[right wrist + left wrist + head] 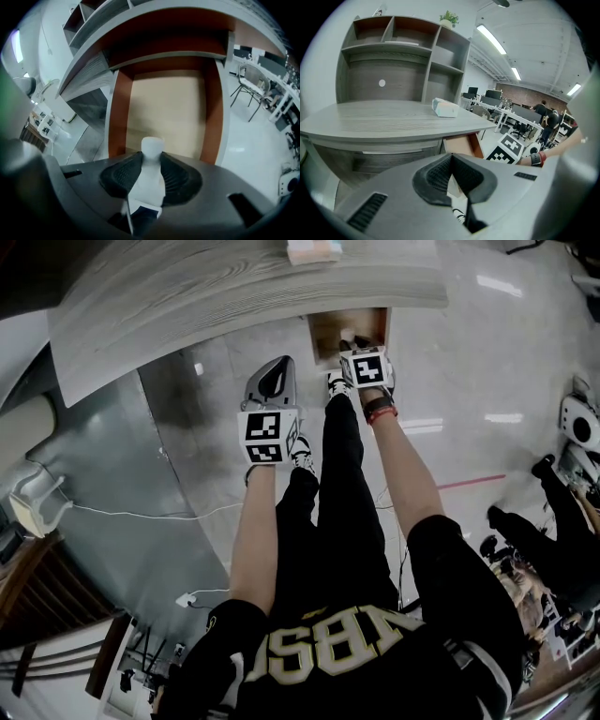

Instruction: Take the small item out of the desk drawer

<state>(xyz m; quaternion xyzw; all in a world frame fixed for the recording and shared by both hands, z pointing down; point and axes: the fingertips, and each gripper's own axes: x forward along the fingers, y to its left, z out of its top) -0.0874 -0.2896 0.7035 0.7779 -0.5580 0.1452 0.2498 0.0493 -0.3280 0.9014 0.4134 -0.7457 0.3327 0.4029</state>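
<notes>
The desk drawer (323,332) stands pulled out under the grey desk top (234,287), its pale bottom (168,108) bare. My right gripper (151,161) hangs over the drawer's front, pointing steeply down, shut on a small white bottle-shaped item (152,146) whose rounded cap sticks out past the pads. In the head view the right gripper (350,341) sits at the drawer's near edge. My left gripper (277,369) hovers lower left of the drawer, shut with nothing in it; its pads (440,173) meet at the tip, aimed at the desk (384,117).
A pale box (445,108) lies on the desk top, and a shelf unit (403,56) rises behind it. The person's legs and shoes (302,448) stand just under the grippers. A white cable (141,514) runs over the floor at left. Office desks and people (543,112) are far right.
</notes>
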